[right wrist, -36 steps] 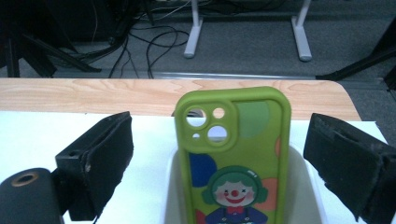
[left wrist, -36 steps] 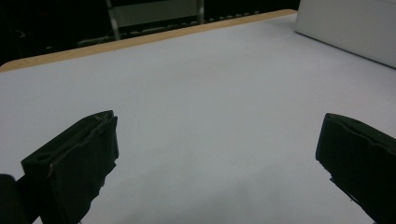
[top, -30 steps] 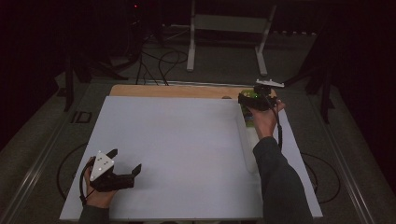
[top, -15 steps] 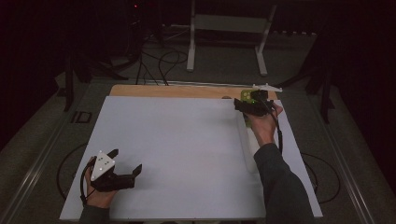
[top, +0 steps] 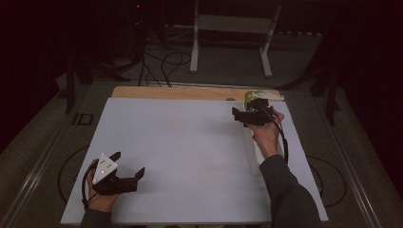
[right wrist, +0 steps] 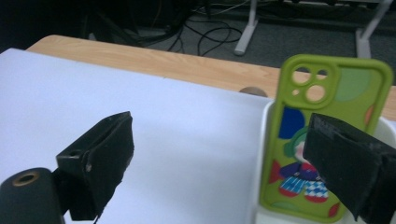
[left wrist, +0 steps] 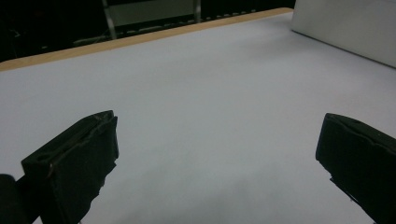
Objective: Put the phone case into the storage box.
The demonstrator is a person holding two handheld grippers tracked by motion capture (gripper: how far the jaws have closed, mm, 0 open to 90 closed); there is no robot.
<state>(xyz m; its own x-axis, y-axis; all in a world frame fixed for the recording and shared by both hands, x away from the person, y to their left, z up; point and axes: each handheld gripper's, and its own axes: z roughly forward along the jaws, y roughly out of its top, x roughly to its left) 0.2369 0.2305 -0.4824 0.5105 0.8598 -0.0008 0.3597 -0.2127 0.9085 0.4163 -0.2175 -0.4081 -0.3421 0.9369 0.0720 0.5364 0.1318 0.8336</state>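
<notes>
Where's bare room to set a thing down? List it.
The white sheet lies bare from the left gripper across to the right gripper. It is crowded at the far right edge, where the green phone case stands in a white tray.

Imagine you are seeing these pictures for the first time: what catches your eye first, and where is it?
The bright green phone case stands out, upright in a white tray at the table's far right, with cartoon colours on its back. The right gripper hovers open beside it. The left gripper rests open on the bare white sheet near the front left.
</notes>
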